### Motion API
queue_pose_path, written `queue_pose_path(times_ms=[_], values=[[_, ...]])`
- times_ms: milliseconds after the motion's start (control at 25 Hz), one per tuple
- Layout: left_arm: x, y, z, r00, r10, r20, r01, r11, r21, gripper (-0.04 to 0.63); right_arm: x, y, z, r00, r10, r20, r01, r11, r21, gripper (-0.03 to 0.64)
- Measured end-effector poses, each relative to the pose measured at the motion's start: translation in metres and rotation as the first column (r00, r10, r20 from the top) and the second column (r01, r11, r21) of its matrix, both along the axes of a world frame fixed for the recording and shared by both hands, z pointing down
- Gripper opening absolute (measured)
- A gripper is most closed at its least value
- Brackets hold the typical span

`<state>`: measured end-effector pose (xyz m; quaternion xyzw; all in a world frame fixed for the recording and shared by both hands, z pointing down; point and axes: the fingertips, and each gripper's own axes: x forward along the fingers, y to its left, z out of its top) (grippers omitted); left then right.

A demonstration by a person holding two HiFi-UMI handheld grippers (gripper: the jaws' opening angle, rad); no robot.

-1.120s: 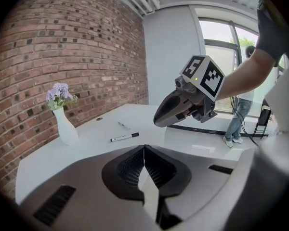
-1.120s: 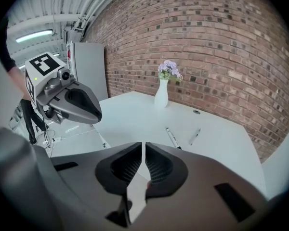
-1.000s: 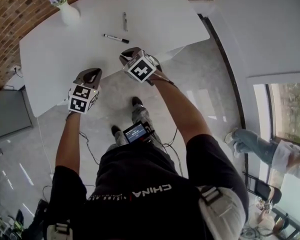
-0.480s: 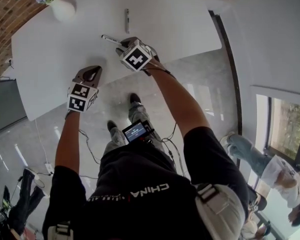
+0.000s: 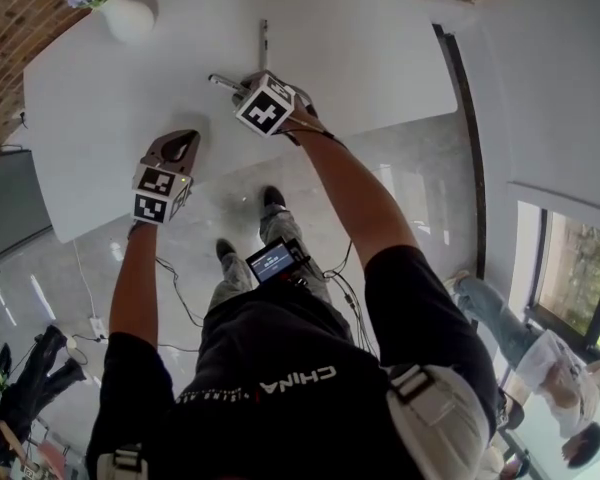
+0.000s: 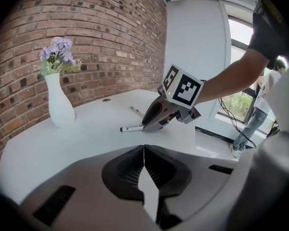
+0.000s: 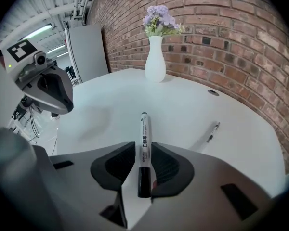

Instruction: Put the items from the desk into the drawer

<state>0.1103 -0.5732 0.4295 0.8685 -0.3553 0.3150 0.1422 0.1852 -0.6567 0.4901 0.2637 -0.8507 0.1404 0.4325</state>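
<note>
Gripping a marker (image 7: 144,129), the right gripper (image 7: 144,153) has its jaws pressed against either side of the barrel. The black cap sits back between the jaws and the white body points out ahead, toward the far side of the desk (image 7: 111,105). The left gripper view shows the marker lying flat on the white desktop, with the right gripper's tip set down over one end of it. The left gripper (image 6: 144,153) has its jaws together with nothing between them. It is held over the near edge of the desk, well apart from the right one, and points toward it. A slim pen (image 7: 212,133) lies farther out on the desk, to the right of the marker and apart from it. A white vase (image 7: 155,59) of purple flowers stands upright near the far edge, in front of a brick wall (image 7: 221,37). From the head view, both of the person's arms reach forward over the desk's front edge.
</note>
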Motion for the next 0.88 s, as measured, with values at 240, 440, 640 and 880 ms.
queue_pose_path(times_ms=[240,440,640,880], values=[[-0.007,0.003,-0.003,1.0,-0.016,-0.008,0.016,1.0,-0.003,0.012,-0.001,0.001,0.003,1.0,0.028,-0.002,-0.028,0.999,-0.023,0.085],[-0.004,0.019,-0.01,1.0,-0.013,0.002,0.013,1.0,0.007,0.013,0.006,0.019,-0.001,0.999,0.022,-0.023,-0.023,1.0,-0.011,0.074],[-0.021,0.028,-0.025,1.0,-0.013,0.01,0.013,0.999,0.036,0.013,-0.007,0.034,-0.024,0.999,0.035,0.006,-0.035,0.999,0.018,0.074],[-0.034,0.058,-0.058,1.0,-0.002,0.013,0.001,0.996,0.084,0.012,-0.023,0.067,-0.081,0.997,0.052,0.065,-0.057,0.995,0.077,0.074]])
